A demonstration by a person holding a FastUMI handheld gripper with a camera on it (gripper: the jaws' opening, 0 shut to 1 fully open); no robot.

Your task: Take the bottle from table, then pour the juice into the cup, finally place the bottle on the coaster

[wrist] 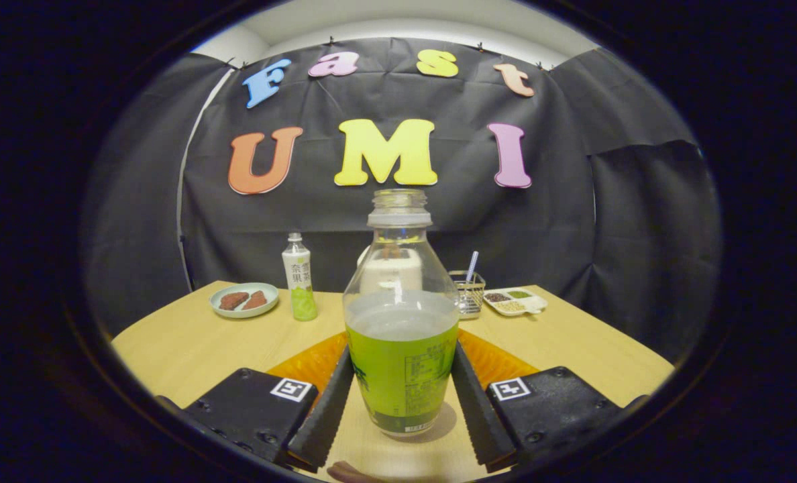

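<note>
An uncapped clear bottle (pixel 400 335) with a green label and pale juice up to its shoulder stands upright between my fingers. My gripper (pixel 402 353) is shut on it, one finger pressed against each side of the label. The bottle's base is at the wooden table (pixel 170 349), with a small shadow beside it; whether it touches the wood is unclear. An orange coaster (pixel 308 362) lies flat just beyond the fingers, spreading to both sides behind the bottle. A white cup (pixel 390 272) stands farther back, seen mostly through the bottle's glass.
At the table's far side stand a pale plate with brown pieces (pixel 244 300), a small capped bottle of green drink (pixel 299 276), a wire basket with a straw (pixel 469 292) and a white tray of grains (pixel 514 302). The black cloth wall rises right behind them.
</note>
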